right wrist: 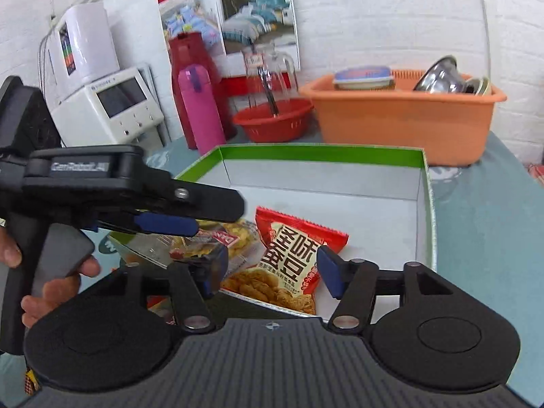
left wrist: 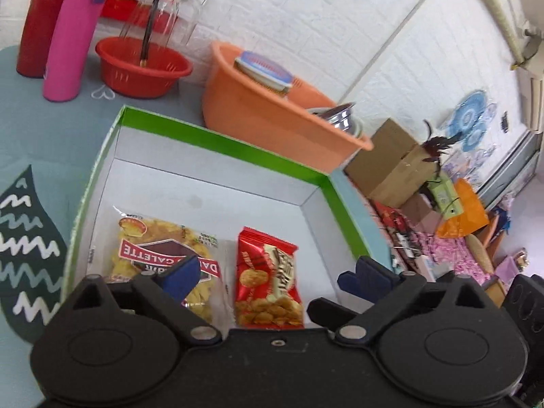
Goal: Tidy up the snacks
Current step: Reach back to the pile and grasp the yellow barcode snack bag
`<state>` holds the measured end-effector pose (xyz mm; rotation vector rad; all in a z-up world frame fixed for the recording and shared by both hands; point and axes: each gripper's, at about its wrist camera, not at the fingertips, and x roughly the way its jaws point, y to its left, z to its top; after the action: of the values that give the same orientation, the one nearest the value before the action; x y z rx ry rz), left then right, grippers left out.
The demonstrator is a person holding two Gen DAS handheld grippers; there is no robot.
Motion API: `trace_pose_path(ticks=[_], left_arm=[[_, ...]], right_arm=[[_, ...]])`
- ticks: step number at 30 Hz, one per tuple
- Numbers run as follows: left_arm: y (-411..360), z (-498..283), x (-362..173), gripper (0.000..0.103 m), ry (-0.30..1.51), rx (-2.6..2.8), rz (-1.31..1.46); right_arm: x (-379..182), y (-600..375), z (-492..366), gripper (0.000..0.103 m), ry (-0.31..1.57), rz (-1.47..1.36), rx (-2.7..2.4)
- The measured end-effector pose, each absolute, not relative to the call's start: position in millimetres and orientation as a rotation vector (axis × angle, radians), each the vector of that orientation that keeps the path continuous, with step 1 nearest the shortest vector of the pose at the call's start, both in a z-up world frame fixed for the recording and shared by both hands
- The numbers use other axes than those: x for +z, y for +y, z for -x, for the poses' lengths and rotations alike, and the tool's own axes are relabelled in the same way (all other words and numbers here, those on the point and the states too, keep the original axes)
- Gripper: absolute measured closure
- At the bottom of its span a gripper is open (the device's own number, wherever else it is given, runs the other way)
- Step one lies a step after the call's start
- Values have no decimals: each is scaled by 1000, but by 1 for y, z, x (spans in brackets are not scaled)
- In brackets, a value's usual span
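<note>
Right wrist: both tools gape empty over box (right wrist: pixel 425 183); orange basin (right wrist: pixel 401 125), red bowl (right wrist: pixel 272 120) behind.

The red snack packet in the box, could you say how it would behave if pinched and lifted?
The red packet looks puffy and crinkled, so probably light and floppy. Its glossy foil may slip. The snacks inside could crush under a hard squeeze.
</note>
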<state>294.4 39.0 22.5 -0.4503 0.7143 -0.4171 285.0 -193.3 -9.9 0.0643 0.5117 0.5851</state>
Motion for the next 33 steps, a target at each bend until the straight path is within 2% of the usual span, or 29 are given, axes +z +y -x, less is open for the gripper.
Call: trace_pose_path(ticks=[2, 8, 16, 28, 33], left_arm=[[46, -275, 35, 0, 695, -413, 456], [58, -203, 59, 0, 660, -361, 432], [65, -131, 32, 0, 689, -312, 389], [89, -164, -7, 0, 779, -330, 472], [78, -137, -13, 0, 816, -450, 456]], right_arm=[[-1, -197, -265, 0, 472, -50, 574], [25, -208, -193, 0, 401, -54, 549], [12, -219, -123, 0, 396, -132, 588], [-29, -197, -88, 0, 519, -178, 645], [-31, -183, -87, 0, 517, -145, 687]])
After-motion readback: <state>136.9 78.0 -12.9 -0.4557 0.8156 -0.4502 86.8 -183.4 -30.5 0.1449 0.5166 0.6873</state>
